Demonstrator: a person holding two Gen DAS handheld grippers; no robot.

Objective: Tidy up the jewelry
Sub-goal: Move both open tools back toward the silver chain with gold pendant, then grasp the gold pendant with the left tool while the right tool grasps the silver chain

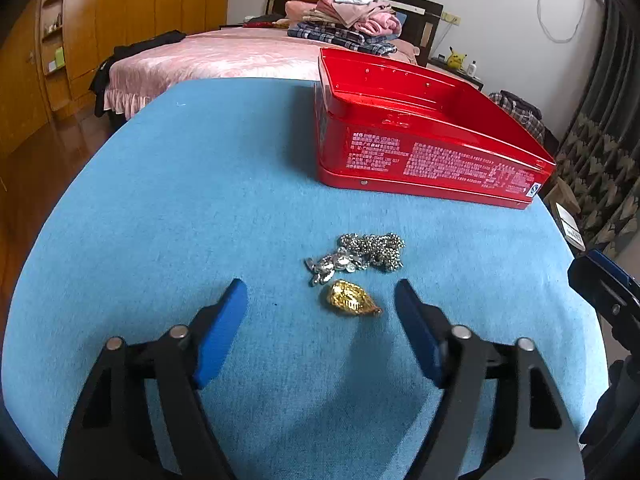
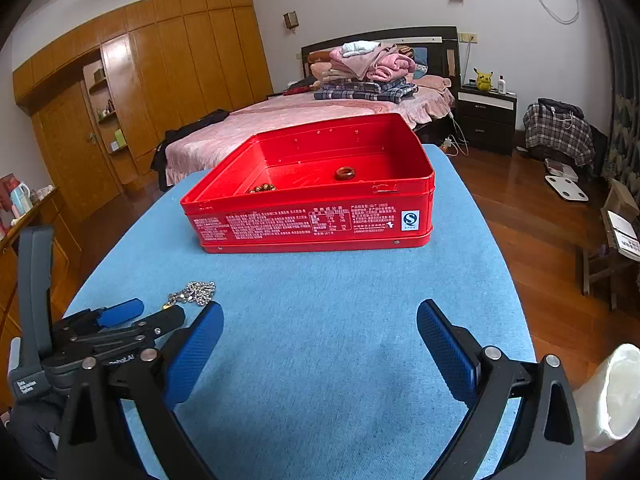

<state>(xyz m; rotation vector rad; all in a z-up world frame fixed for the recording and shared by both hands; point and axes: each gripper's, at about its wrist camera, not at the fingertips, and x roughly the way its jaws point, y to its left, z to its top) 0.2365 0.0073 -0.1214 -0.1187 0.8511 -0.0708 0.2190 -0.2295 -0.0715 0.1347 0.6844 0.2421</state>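
The left gripper (image 1: pixel 320 300) is seen held wide apart over the blue tablecloth (image 1: pixel 200 200), nothing gripped between its blue pads (image 1: pixel 224 320). Just ahead of it, the gold pendant (image 1: pixel 351 299) is found lying on the cloth, set between the two fingertips but nearer the right-hand one and touched by neither. Directly beyond the pendant, the silver chain (image 1: pixel 358 256) is bunched in a small heap, its near end just beside the gold piece; whether the two are touching cannot be told. Further ahead and off to the right, the red tin box (image 1: pixel 420 148) is stood open on the cloth, well apart from the jewelry.

Over to the right wrist view: the right gripper (image 2: pixel 320 326) is also spread wide and is carrying nothing, with only bare cloth (image 2: pixel 320 320) seen between its fingers. The red tin box (image 2: pixel 312 216) is placed straight ahead of it, and inside, a brown ring (image 2: pixel 345 173) is seen resting on the floor of the box, with a string of brown beads (image 2: pixel 262 189) partly hidden behind the front wall. The left gripper (image 2: pixel 148 312) is caught at the lower left, and the silver chain (image 2: pixel 194 292) is glimpsed just past its tips, well to the left of the right gripper. The gold pendant is almost wholly hidden there.
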